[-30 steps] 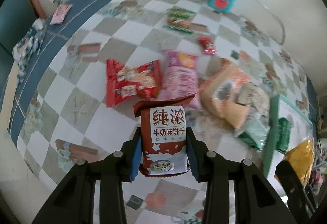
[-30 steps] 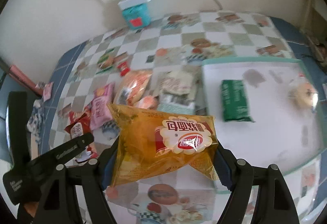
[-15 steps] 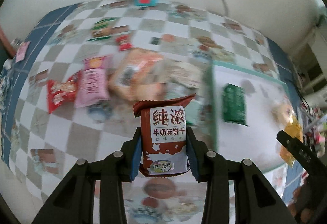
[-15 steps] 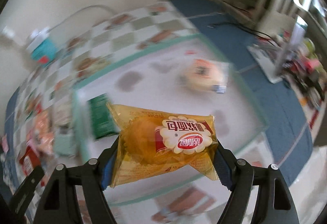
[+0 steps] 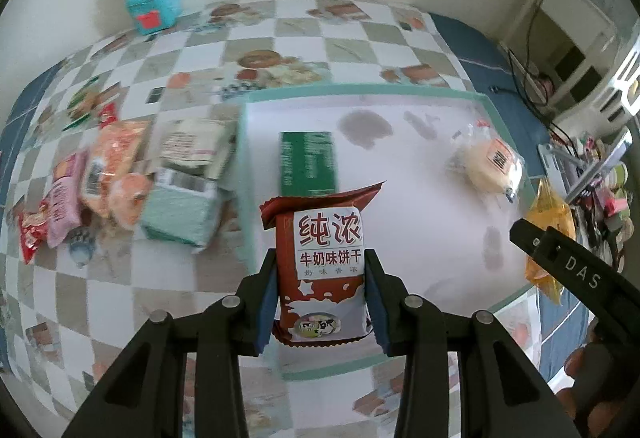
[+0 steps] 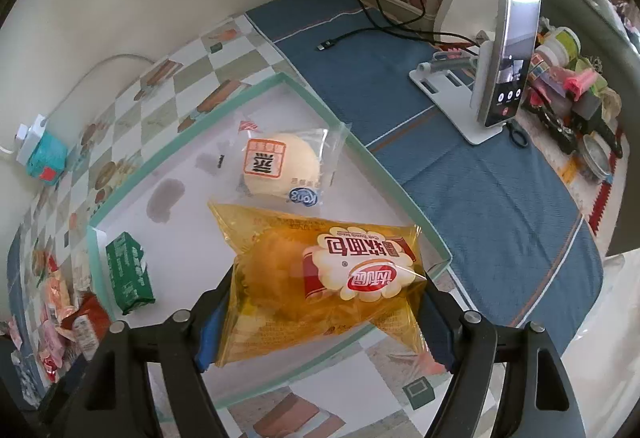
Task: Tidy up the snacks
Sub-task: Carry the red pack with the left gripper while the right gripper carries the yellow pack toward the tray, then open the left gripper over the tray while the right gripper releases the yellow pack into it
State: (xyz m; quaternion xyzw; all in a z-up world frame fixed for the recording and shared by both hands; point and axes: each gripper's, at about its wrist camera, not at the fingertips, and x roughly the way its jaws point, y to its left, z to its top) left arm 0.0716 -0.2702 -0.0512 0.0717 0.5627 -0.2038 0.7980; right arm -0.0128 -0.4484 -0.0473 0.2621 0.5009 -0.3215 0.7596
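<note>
Setting: cream-walled room; counter (image 5: 360, 34) covered in a checked oilcloth of white, grey and food-print squares, with a blue cloth section at the right of both views.

Item 1: shallow white rectangular tray with mint-green rim (image 5: 360, 88), centre of the left wrist view. Contents: dark green rectangular foil packet (image 5: 307, 162), flat, centre; pale round bun in clear wrapper (image 5: 486, 166), right of centre.

Item 2: brown-and-white biscuit packet with red Chinese lettering and a small cow emblem (image 5: 322, 270), crimped top edge. Upright, lower centre of the left wrist view, above the tray's near left edge. Left gripper (image 5: 322, 302): fingers clamped on the packet's lower sides, blue pads pressed to both edges.

Item 3: translucent orange-yellow bread bag with red-and-white label (image 6: 320, 282), lying crosswise, lower centre of the right wrist view, above the tray's near portion. Right gripper (image 6: 320, 314): fingers spread wide, clamped on the bag's two ends.

Item 4: loose pile of mixed snack packets, pink, orange, red and mint (image 5: 120, 178), on the counter, left of the tray.
</note>
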